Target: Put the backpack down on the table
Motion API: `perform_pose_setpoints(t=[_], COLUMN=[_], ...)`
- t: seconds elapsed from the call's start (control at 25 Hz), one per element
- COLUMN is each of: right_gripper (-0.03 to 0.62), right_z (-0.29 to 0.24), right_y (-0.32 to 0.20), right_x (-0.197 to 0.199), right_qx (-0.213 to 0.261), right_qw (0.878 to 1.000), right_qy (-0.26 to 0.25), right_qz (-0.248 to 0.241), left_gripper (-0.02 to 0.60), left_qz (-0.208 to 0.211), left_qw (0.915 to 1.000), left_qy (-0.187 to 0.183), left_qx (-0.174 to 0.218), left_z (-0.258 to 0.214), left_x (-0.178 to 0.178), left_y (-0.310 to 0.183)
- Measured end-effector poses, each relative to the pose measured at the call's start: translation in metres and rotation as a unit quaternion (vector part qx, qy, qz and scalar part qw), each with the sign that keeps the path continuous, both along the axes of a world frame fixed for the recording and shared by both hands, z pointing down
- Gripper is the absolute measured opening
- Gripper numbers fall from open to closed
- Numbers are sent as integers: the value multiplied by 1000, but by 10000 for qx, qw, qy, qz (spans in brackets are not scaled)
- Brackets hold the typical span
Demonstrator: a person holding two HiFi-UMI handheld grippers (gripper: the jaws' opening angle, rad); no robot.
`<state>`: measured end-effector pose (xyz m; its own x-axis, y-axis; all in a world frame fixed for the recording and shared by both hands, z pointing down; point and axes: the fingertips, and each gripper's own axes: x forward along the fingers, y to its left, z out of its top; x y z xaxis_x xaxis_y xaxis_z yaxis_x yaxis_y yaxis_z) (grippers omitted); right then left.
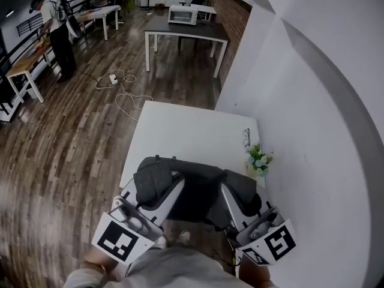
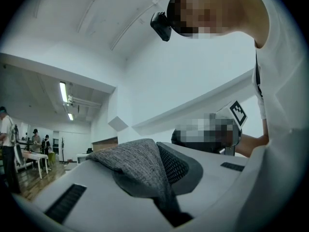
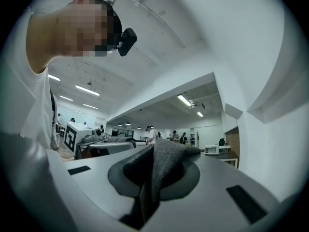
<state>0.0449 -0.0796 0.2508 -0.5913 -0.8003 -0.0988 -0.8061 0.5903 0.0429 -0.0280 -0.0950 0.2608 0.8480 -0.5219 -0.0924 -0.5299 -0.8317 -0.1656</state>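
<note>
A dark grey backpack hangs between my two grippers over the near edge of the white table. My left gripper is shut on the grey fabric at the bag's left side. That fabric bulges out from between the shut jaws of the left gripper. My right gripper is shut on the bag's right side, and a fold of grey fabric sticks up from the pinch of the right gripper. Both grippers point about level, facing each other. The bag's underside is hidden.
A small potted plant and a pair of glasses lie at the table's right edge, by the white wall. Beyond are a dark table with a microwave, a cable on the wooden floor and a person.
</note>
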Motion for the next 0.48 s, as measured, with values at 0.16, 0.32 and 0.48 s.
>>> perform_pose_setpoints(t=[0.16, 0.32, 0.48], right_gripper=[52, 52, 52], right_z=[-20, -46, -39], right_y=[-10, -52, -62], right_x=[9, 39, 40], right_qx=[259, 328, 308], right_qw=[9996, 9994, 9995], right_qy=[63, 27, -2], right_qz=[22, 66, 61], left_gripper=[31, 31, 31], left_qz=[-35, -127, -204], left_qw=[9997, 9995, 9992], left_qy=[20, 153, 298], left_qx=[250, 258, 189], left_z=[-22, -51, -46], left_x=[8, 37, 39], left_y=[-14, -53, -64])
